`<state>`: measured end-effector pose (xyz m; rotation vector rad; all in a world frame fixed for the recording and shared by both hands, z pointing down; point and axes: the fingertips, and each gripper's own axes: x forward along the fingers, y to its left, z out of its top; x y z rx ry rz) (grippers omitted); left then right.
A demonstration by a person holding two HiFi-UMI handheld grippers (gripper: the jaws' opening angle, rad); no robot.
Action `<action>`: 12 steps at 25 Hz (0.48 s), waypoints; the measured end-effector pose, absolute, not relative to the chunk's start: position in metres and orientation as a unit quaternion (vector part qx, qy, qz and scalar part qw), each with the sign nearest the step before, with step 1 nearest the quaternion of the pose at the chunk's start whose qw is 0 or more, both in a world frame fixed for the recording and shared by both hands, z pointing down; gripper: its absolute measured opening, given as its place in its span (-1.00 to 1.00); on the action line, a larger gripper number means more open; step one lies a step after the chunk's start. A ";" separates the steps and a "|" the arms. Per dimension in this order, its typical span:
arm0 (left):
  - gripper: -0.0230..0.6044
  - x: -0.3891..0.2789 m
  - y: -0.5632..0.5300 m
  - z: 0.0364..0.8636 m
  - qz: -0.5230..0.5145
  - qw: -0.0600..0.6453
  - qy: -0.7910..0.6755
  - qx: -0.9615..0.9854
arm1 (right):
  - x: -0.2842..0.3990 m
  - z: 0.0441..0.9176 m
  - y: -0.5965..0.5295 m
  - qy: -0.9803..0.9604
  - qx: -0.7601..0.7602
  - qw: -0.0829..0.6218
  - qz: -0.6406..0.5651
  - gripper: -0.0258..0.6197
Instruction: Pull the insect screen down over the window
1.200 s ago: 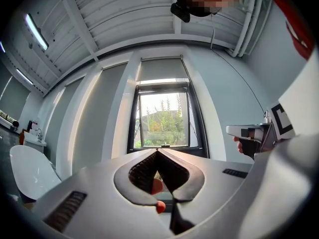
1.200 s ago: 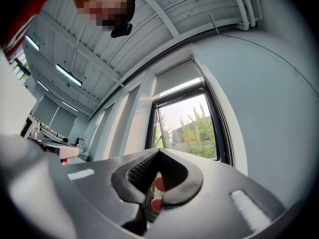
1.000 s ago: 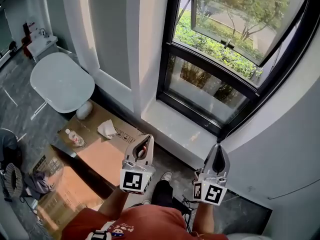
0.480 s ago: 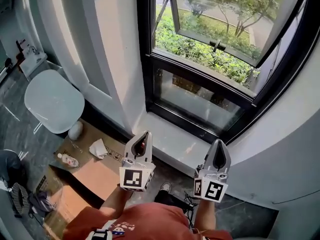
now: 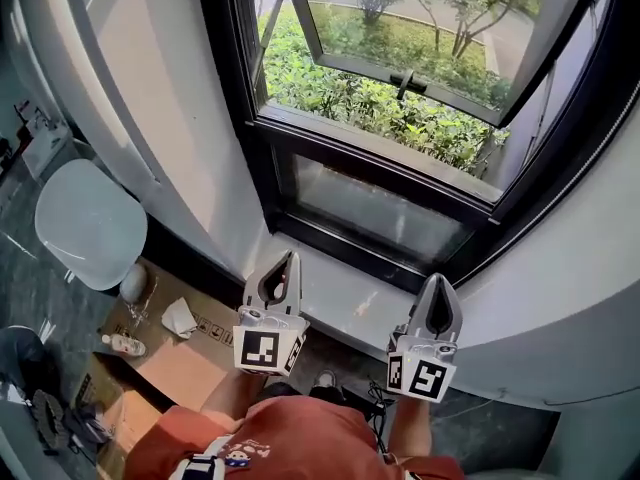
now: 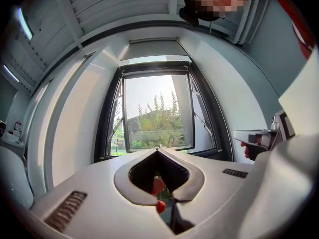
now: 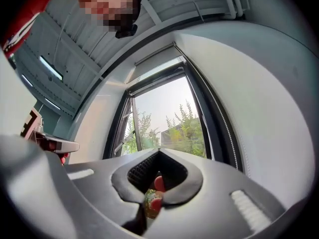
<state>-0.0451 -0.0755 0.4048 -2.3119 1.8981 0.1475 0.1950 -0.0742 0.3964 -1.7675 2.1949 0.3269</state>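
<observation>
1. Head view: our left claw [image 5: 290,259] and right claw [image 5: 437,281], both closed and empty, point at the windowsill [image 5: 345,293]. To the left, a tissue [image 5: 180,318] and a bottle [image 5: 122,344] lie on cardboard [image 5: 195,363].
2. Left gripper view: the insect screen [image 6: 152,49] sits up at the top of the window [image 6: 157,108].
3. Right gripper view: the claw's tips meet, aimed at the window.

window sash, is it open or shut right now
Open. The window sash is swung outward at its bottom edge, away from the black frame, with shrubs visible through the gap.
</observation>
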 end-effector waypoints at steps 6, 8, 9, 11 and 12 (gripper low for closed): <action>-0.91 -0.030 -0.107 0.406 0.046 0.072 0.618 -0.781 | 0.205 0.399 -0.097 0.758 -0.625 0.147 0.115 -0.89; -0.91 -0.026 -0.116 0.407 0.045 0.072 0.612 -0.786 | 0.208 0.399 -0.103 0.754 -0.630 0.146 0.116 -0.89; -0.91 -0.024 -0.121 0.407 0.045 0.072 0.609 -0.789 | 0.210 0.398 -0.107 0.751 -0.633 0.146 0.117 -0.89; -0.91 -0.021 -0.132 0.407 0.046 0.071 0.600 -0.795 | 0.212 0.398 -0.113 0.746 -0.639 0.144 0.118 -0.89; -0.91 -0.020 -0.138 0.407 0.048 0.071 0.595 -0.799 | 0.212 0.397 -0.116 0.744 -0.642 0.142 0.120 -0.89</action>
